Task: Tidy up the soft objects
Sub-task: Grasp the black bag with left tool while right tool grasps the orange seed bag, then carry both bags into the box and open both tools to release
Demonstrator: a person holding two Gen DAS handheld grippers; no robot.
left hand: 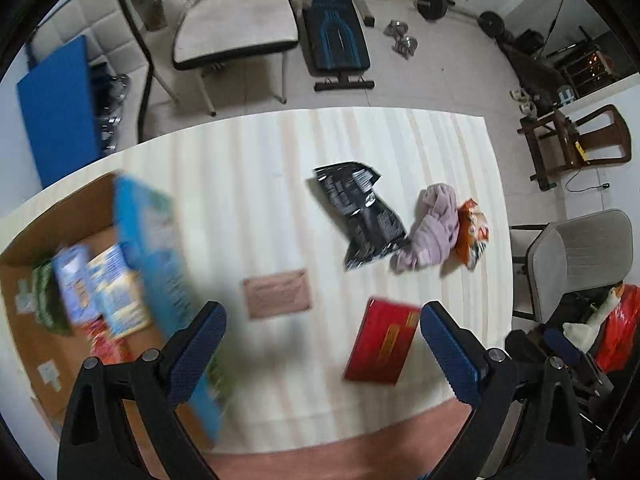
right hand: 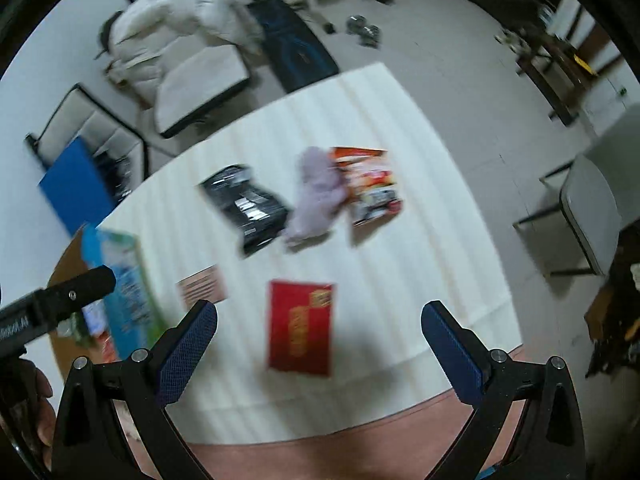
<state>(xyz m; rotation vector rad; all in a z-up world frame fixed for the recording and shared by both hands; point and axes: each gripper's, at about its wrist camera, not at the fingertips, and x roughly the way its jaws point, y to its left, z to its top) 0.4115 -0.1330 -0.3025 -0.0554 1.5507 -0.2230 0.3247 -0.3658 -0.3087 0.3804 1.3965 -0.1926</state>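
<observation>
**Two high wrist views over one table**

My left wrist camera looks steeply down from above the near edge of the table [left hand: 280, 152], sitting toward its left end, with the cardboard box [left hand: 48, 248] close below. My right wrist camera looks down from further right and is tilted. Both views share the black packet [left hand: 360, 212] [right hand: 248, 204], the red packet [left hand: 384, 340] [right hand: 300, 326] and the floor beyond.

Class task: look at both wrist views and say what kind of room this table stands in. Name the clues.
Probably a lived-in home room that doubles as a workout space. A padded exercise bench, dumbbells and a barbell lie on the tiled floor, while cushioned dining chairs stand by a cloth-covered table.
</observation>
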